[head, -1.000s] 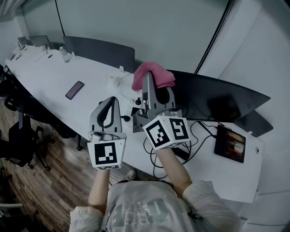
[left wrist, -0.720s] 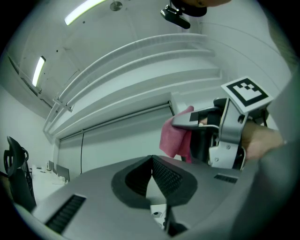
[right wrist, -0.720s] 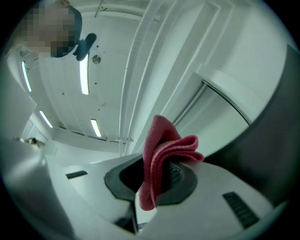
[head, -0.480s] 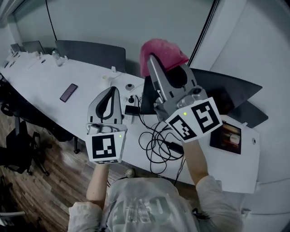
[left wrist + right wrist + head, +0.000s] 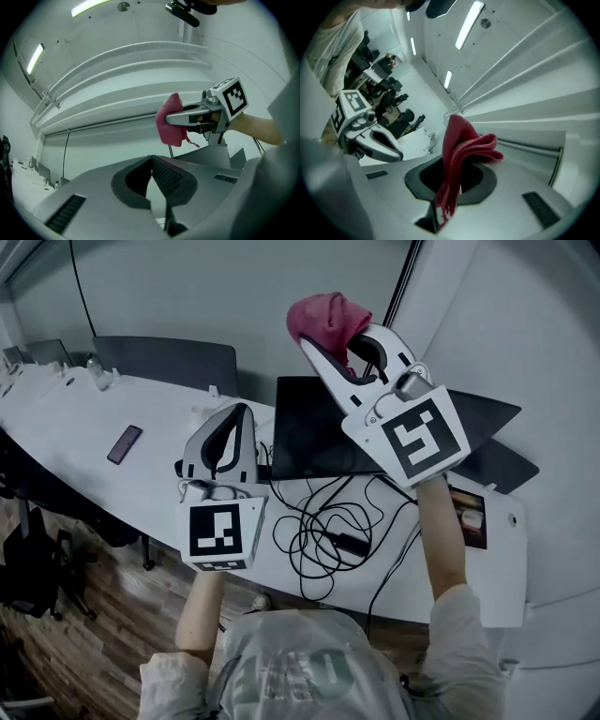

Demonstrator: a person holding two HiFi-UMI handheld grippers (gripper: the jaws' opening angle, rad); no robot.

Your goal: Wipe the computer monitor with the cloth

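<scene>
We hold the right gripper [image 5: 328, 343] high in the upper middle of the head view, and its jaws are clamped on the pink cloth [image 5: 325, 313], which bunches over the jaw tips. In the right gripper view the pink cloth hangs in loose folds from between the jaws at the centre of the frame, with a white ceiling [image 5: 520, 42] behind it. The cloth is up in the air above the monitor [image 5: 319, 437] and does not touch it. The monitor shows as a dark panel at the centre of the head view, on the white table [image 5: 103, 474].

Our left gripper [image 5: 238, 414] sits lower, left of centre, just beside the monitor's left edge and over the table. In the left gripper view its jaws are pressed together with nothing between them, and the cloth shows right of centre beyond them.

Black cables [image 5: 323, 526] lie coiled on the table below the monitor. A dark phone [image 5: 125, 443] lies at the left of the frame, well apart from both grippers.
</scene>
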